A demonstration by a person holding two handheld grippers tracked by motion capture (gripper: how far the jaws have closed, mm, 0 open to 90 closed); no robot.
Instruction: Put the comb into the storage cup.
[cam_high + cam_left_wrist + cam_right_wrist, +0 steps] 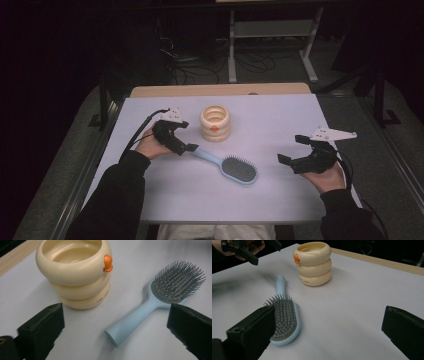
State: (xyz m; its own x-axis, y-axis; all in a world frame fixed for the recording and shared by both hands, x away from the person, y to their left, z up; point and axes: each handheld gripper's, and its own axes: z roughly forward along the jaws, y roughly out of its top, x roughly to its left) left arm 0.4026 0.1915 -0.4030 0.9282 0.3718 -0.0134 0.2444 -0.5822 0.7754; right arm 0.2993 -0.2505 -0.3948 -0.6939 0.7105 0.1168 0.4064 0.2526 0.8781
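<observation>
The left gripper (186, 136) has its jaws wide apart at the handle end of the blue hairbrush (227, 165), ready to grab it. The hairbrush lies flat mid-tabletop, just before the cream cup (215, 122). The right gripper (290, 150) waits open near the right edge.

Light-blue hairbrush (227, 165) lies flat, grey bristles up, on the table (280, 200).

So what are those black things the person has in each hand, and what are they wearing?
Each hand holds a black two-jaw gripper: the left gripper and the right gripper. The jaws are chunky, blocky black pads. Each gripper carries a pale grey three-cornered plate on top, and a black cable trails back from each. The person wears dark long sleeves that reach the wrists.
</observation>
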